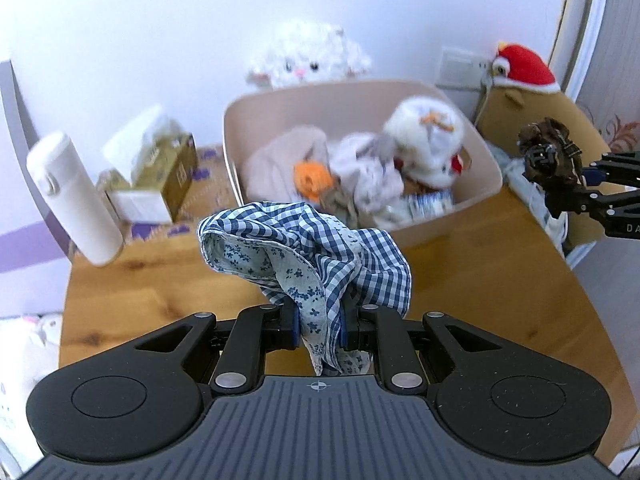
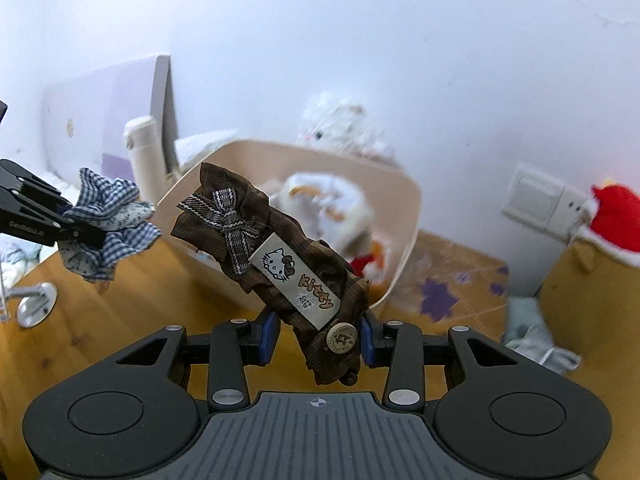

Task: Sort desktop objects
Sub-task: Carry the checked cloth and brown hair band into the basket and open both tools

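A wooden tabletop point(image 1: 480, 264) holds a beige bin point(image 1: 472, 208) near the white wall. Inside the bin sit a white plush toy point(image 1: 424, 136), pale crumpled cloth point(image 1: 280, 156), an orange soft item point(image 1: 312, 178) and other blurred bits that cannot be told apart. The left tool point(image 1: 318, 326) is nearly closed, its pads pinching a blue-and-white checked cloth point(image 1: 320, 248) with a small floral lining, held clear above the tabletop in front of the bin. The right tool point(image 2: 320, 338) is partly closed on a brown fabric piece point(image 2: 280, 256) with a grey bow, a cartoon-cat label and a round button, tilted up in front of the bin. Behind the bin stands a fluffy white plush point(image 1: 308, 60). Left of the bin are a white flask point(image 1: 72, 196) and a tissue box point(image 1: 160, 176). To the right, a tan basket point(image 2: 592, 300) carries a red plush point(image 2: 618, 216).
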{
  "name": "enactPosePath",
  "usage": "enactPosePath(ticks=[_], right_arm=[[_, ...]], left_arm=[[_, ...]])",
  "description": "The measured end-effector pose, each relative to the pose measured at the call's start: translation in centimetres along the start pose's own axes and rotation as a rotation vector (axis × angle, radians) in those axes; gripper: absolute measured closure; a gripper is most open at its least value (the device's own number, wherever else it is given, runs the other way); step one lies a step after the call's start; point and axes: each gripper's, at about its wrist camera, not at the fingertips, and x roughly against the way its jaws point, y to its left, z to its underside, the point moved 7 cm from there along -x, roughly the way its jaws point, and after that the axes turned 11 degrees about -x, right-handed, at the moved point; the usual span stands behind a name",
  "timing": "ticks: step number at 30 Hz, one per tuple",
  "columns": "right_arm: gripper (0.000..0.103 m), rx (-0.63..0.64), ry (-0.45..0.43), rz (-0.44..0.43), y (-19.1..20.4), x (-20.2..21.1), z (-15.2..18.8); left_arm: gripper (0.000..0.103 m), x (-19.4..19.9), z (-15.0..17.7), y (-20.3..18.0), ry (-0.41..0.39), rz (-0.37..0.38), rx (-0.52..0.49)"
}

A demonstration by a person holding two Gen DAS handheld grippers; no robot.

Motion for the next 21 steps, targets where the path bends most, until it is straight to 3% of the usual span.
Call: enactPosePath(ticks=[13,21], right_arm=[[0.064,0.016,-0.12,0.049,-2.0,-1.1,-6.5],[0.064,0.049,-0.117,0.069,-1.8,-4.7,-10.1]], left_arm=[[0.087,-0.1,-7.5,2.3,-0.126,-0.039,-0.051],[0.087,-2.9,-11.5,2.1,-0.148,-0.035,-0.093]])
